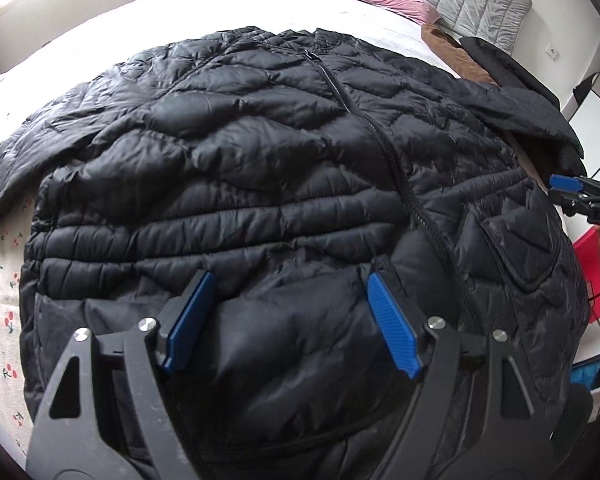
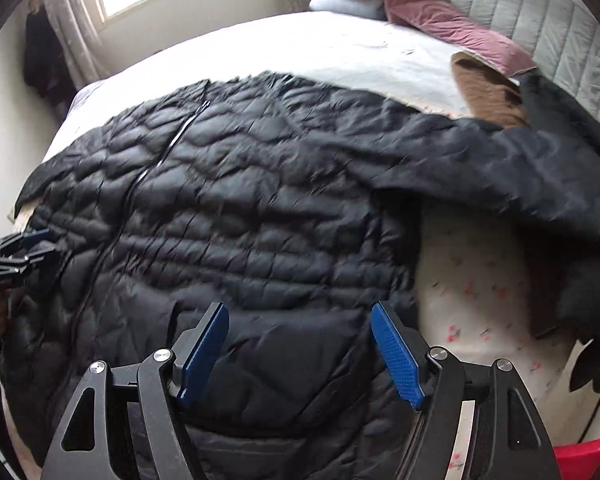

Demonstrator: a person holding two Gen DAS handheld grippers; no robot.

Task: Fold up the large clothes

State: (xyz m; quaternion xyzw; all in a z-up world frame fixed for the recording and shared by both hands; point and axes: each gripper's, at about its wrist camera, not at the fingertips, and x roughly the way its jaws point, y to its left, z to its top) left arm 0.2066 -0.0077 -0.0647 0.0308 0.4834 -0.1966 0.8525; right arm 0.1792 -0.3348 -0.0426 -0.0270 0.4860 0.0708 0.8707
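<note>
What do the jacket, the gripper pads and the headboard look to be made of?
Jacket: thin, slightly glossy synthetic shell, likely nylon or polyester, with padded fill; stitched puffy sections and crinkles catch the light.
Pads: blue textured rubber or plastic, with a fine grid pattern, on matte black arms.
Headboard: grey channel-stitched upholstery, possibly velvet; soft sheen.
</note>
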